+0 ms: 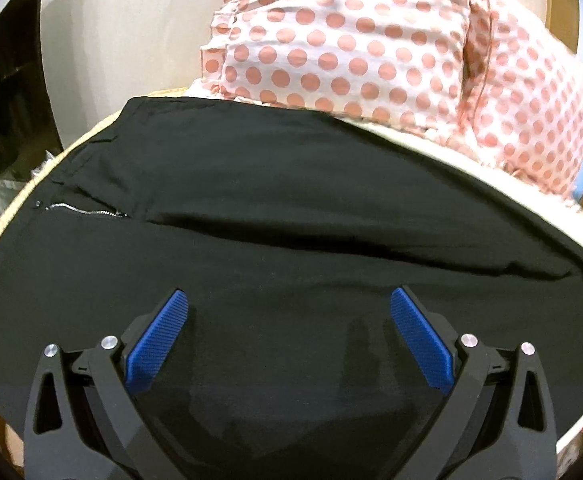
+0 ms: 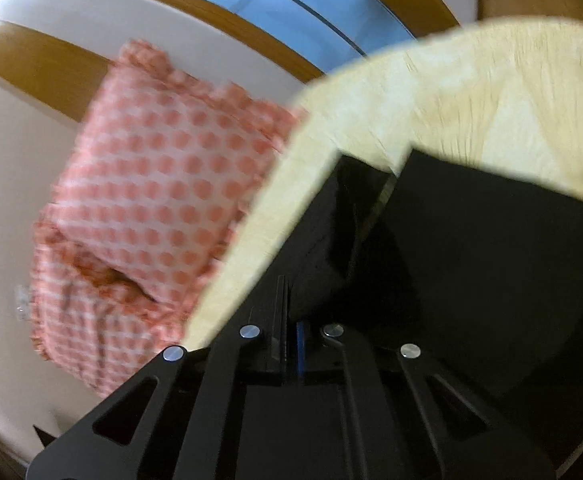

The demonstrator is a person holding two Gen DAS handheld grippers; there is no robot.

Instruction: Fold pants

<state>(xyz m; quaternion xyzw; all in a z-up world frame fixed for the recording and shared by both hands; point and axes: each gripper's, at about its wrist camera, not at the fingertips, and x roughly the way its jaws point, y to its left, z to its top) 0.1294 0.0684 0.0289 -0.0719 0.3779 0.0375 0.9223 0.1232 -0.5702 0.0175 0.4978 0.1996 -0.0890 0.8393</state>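
Black pants (image 1: 275, 208) lie spread across a light wooden table (image 1: 19, 204), zipper (image 1: 87, 211) at the left. My left gripper (image 1: 289, 304) is open just above the near part of the pants, blue pads (image 1: 159, 340) wide apart, holding nothing. In the right wrist view, my right gripper (image 2: 291, 320) is shut on a lifted edge of the black pants (image 2: 471, 248), with the fabric draped over its fingers. The view is blurred by motion.
A pink polka-dot cloth (image 1: 371, 40) lies beyond the table's far edge, and also shows in the right wrist view (image 2: 151, 184). The table edge (image 2: 251, 216) runs diagonally there. A dark opening (image 1: 7, 92) is at far left.
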